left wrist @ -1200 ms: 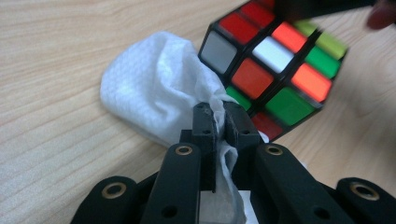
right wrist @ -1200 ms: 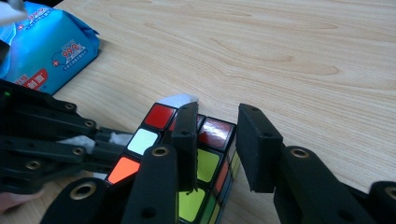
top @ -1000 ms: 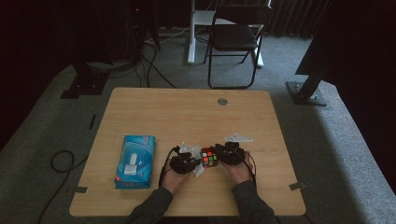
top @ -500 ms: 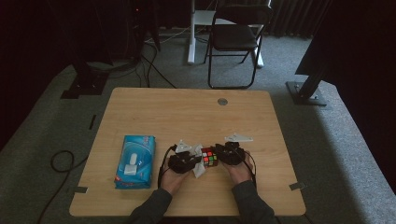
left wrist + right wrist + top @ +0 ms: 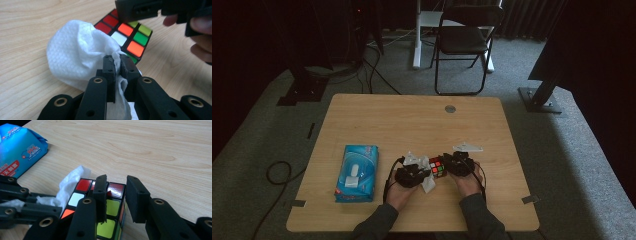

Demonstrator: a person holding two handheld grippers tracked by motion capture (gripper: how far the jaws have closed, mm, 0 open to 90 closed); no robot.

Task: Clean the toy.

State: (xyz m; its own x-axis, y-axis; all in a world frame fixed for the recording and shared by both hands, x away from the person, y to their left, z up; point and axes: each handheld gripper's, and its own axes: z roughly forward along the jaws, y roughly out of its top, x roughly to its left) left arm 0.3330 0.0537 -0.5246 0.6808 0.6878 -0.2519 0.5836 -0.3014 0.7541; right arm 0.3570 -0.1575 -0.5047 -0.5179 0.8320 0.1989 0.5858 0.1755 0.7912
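A light wooden table (image 5: 377, 120) carries a blue pack of wipes (image 5: 357, 173) near its front-left corner. A colour puzzle cube (image 5: 437, 166) sits by the middle of the front edge. A small round grey disc (image 5: 450, 108) is set near the far edge.

Site read as a recording studio or lab space rather than a home. A plain wooden table (image 5: 412, 120) with a round cable grommet (image 5: 450, 108) stood alone on grey carpet (image 5: 582, 165). Dark curtains (image 5: 522, 20) closed off the back wall, and the surroundings were dim. Heavy black stands with flat base plates (image 5: 539, 100) flanked the table on both sides. Loose cables (image 5: 277, 172) trailed across the floor. A black folding chair (image 5: 464, 42) sat behind, beside the white leg of another desk (image 5: 417, 35). Tape marks (image 5: 530, 199) were stuck at the table's near corners.
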